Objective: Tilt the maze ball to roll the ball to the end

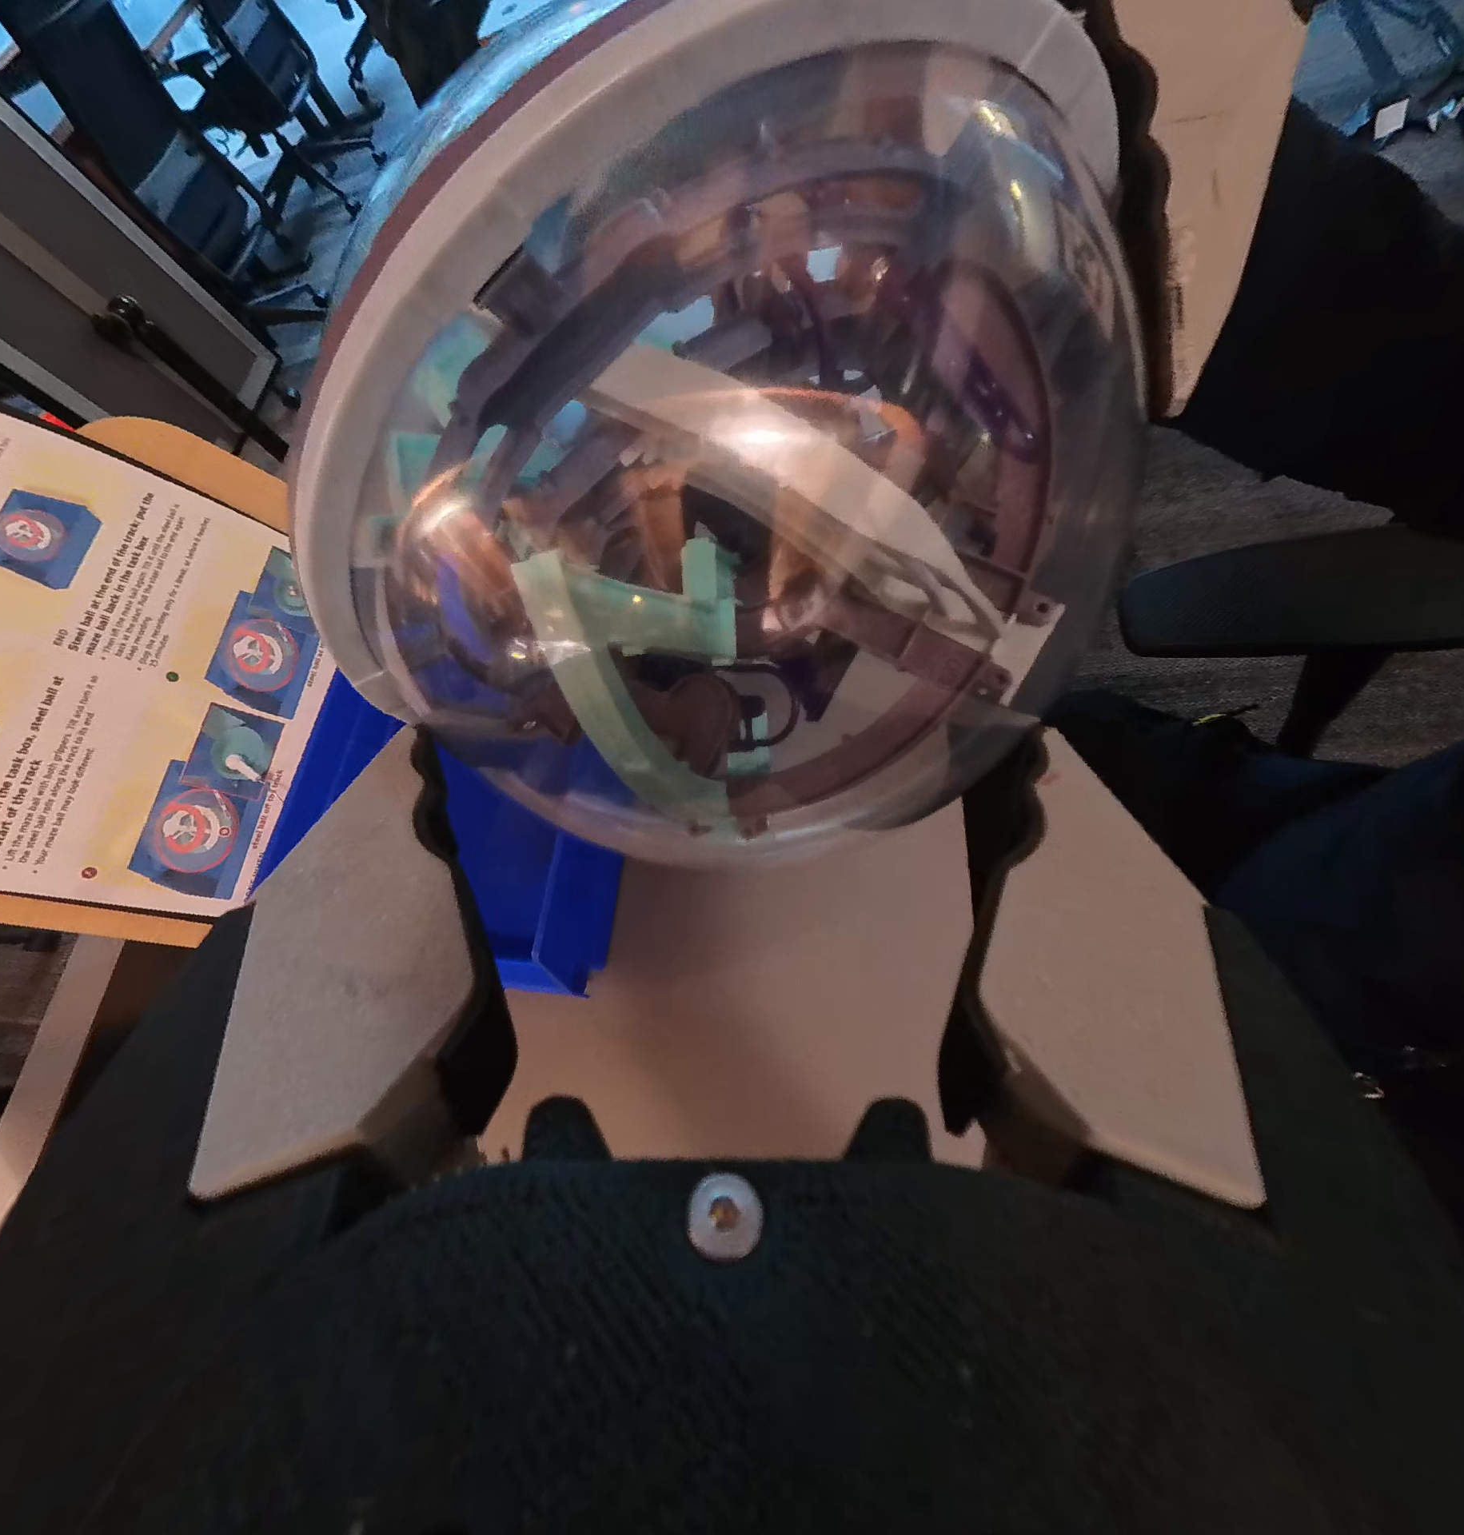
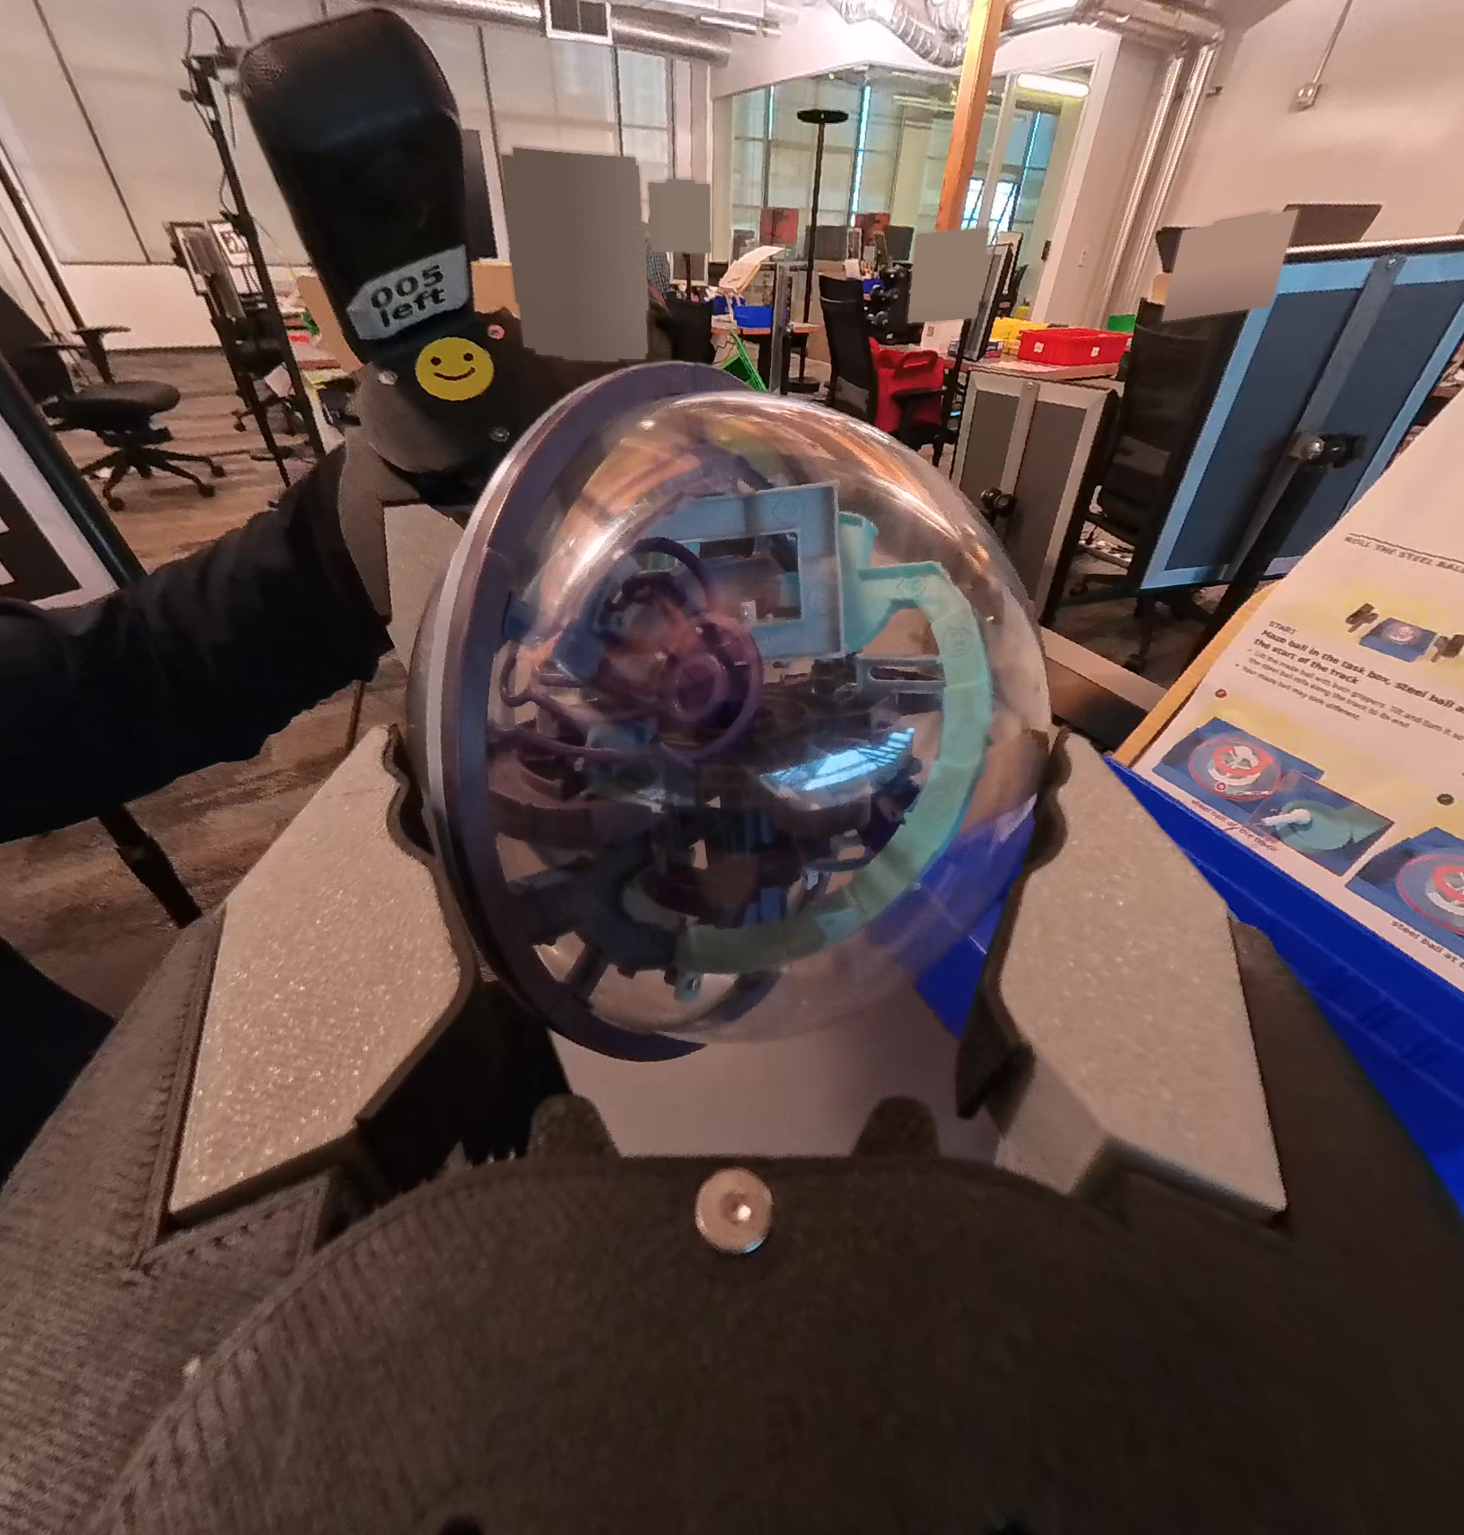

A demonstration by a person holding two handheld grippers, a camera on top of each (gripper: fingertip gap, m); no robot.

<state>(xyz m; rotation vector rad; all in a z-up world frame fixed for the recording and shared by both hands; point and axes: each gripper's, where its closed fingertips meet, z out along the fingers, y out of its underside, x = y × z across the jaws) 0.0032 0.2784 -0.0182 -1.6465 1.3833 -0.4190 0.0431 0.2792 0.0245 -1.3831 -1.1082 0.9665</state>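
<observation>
Cradling the maze ball (image 1: 712, 465) in the air between my two hand-held grippers, above the grey surface (image 1: 795, 955) and blue task box (image 1: 537, 864).

My left hand-held gripper (image 1: 732, 747) grasps one side of the clear sphere, fingers spread wide against the dome; my right hand-held gripper (image 2: 732, 797) clasps the opposite side the same way, near the band around its middle. I cannot find the steel ball among the green, blue and purple tracks. I judge that the step wants slow, small tilts with both wrists turning together, squeeze held even, and a pause whenever reflections hide the track.
</observation>
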